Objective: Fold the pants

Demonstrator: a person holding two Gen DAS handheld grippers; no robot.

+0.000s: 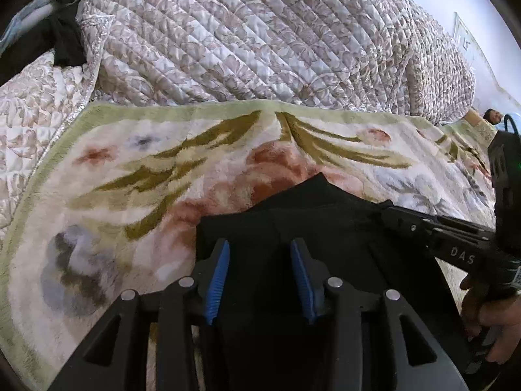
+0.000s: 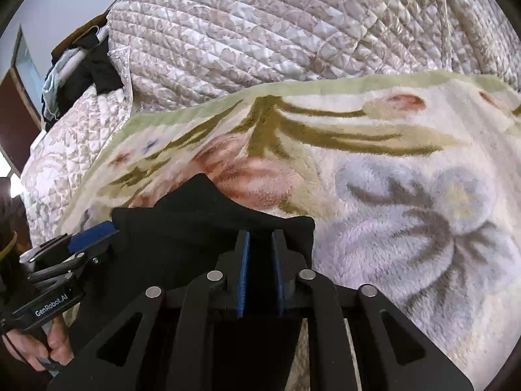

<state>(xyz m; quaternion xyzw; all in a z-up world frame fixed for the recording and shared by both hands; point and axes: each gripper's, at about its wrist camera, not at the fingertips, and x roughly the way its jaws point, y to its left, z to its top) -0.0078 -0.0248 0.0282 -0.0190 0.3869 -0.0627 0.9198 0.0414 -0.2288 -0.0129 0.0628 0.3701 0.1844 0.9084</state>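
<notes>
On the bed's floral blanket (image 1: 97,195), black pants (image 1: 293,215) lay bunched into a compact dark bundle. Left tool (image 1: 260,254) straddled the cloth with jaws parted, grip uncertain; right tool (image 2: 260,244) was pinched nearly closed on the upper edge. Folding looked partway done; flattening and final fold judged outstanding.

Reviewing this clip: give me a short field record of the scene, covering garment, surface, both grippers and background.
garment: black pants, bunched on the blanket
surface: floral fleece blanket
left gripper: jaws apart, black fabric between the pads, grip unclear
right gripper: jaws nearly closed, pinching the pants' edge
background: quilted bedspread; dark clothes at far left
</notes>
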